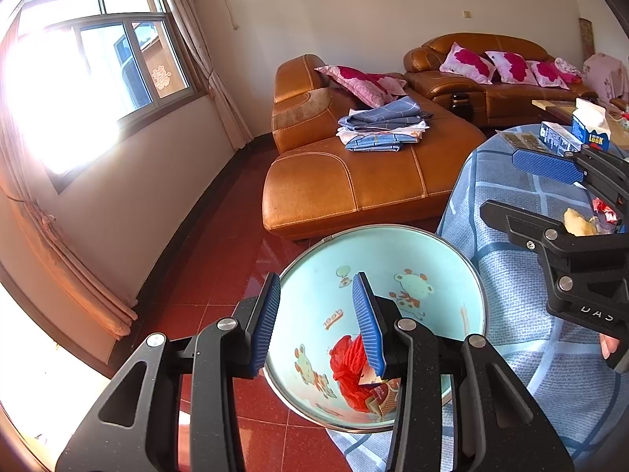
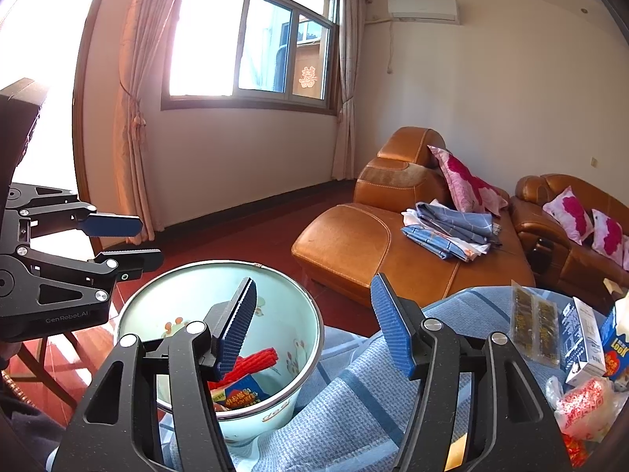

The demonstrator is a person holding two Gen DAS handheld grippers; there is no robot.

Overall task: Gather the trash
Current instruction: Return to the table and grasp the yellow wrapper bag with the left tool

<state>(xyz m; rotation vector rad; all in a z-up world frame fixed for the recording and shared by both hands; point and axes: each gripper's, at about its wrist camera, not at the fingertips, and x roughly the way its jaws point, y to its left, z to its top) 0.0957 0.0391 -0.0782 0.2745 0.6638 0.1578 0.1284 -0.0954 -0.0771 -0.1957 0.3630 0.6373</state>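
A pale blue enamel basin [image 1: 432, 259] [image 2: 188, 295] with cartoon prints stands at the edge of a table under a blue checked cloth [image 1: 511, 306] [image 2: 354, 413]. Inside it lie a red foam net [image 1: 346, 365] [image 2: 255, 362] and a printed snack packet [image 1: 383, 393] [image 2: 236, 395]. My left gripper [image 1: 316, 287] [image 2: 151, 240] hangs open at the basin's left rim, holding nothing. My right gripper [image 2: 313, 281] [image 1: 499, 181] is open and empty, one finger over the basin and the other over the cloth. A crumpled red-and-white wrapper [image 2: 582, 405] and a yellowish scrap [image 1: 578, 222] lie on the table.
A blue milk carton [image 1: 593, 129] [image 2: 613, 350], a dark blue box [image 2: 582, 338] and clear packets [image 2: 534, 326] stand further back on the table. An orange leather sofa [image 1: 354, 181] [image 2: 354, 244] with folded cloths and pink pillows is behind. Red tile floor lies left of the basin.
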